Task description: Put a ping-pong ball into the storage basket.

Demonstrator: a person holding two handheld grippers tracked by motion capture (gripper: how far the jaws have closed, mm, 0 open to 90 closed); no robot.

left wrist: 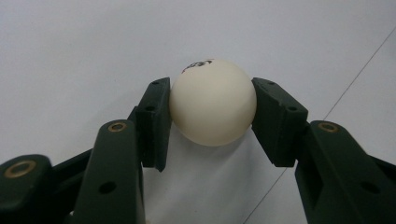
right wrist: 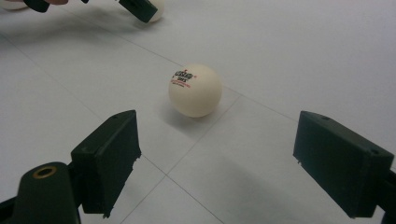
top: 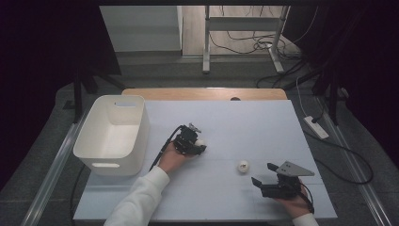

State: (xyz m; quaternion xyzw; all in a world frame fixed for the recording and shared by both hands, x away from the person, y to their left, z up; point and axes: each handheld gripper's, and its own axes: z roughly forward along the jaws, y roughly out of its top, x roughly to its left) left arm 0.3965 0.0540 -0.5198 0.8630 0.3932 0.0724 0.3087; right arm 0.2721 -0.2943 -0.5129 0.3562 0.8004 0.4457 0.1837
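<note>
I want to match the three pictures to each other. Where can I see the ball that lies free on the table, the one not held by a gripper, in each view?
High view: the free ball lies right of centre, ahead of the open right gripper.
Left gripper view: not in it; the ball there is the held one.
Right gripper view: the free ball sits just above centre, beyond the jaws.
Shared landmark: the thin seam line on the white table.

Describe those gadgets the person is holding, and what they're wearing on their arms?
Each hand holds a dark two-jaw gripper with blocky black pads and brass-coloured pivot pins. The left gripper trails a black cable; the right gripper carries a grey three-cornered plate on top. Both sleeves are white.
</note>
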